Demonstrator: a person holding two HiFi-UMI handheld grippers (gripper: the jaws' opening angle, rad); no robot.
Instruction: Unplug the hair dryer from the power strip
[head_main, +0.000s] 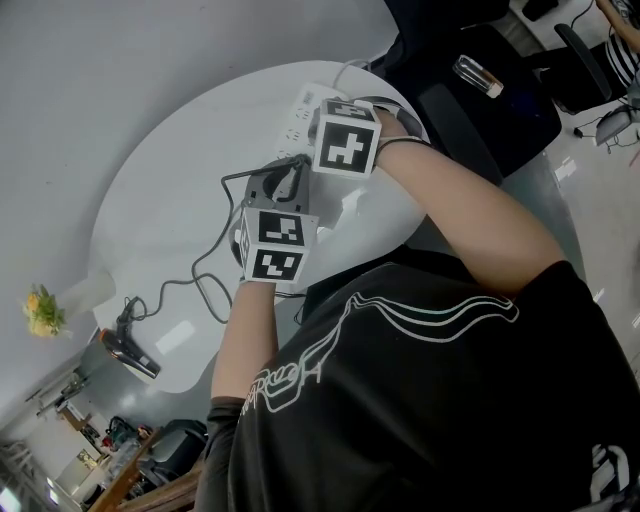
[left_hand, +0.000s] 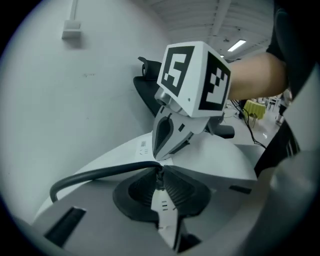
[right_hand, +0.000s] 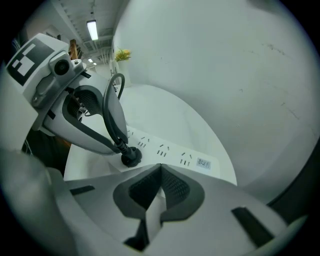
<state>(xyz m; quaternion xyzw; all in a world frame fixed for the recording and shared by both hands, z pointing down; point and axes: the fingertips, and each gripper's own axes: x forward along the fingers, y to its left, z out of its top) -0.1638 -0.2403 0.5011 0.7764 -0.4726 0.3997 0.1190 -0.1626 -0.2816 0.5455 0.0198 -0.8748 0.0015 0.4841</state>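
Note:
A white power strip lies at the far side of the round white table. A black plug sits in one of its sockets. Its dark cable winds back across the table to the hair dryer near the left edge. My left gripper is shut on the cable right where it meets the plug. My right gripper is shut with nothing between its pads, and its tips rest down on the strip just beside the plug. Its marker cube hides the tips in the head view.
A small yellow plant stands at the table's left edge beyond the dryer. A black chair is behind the table on the right. The two grippers are close together over the strip.

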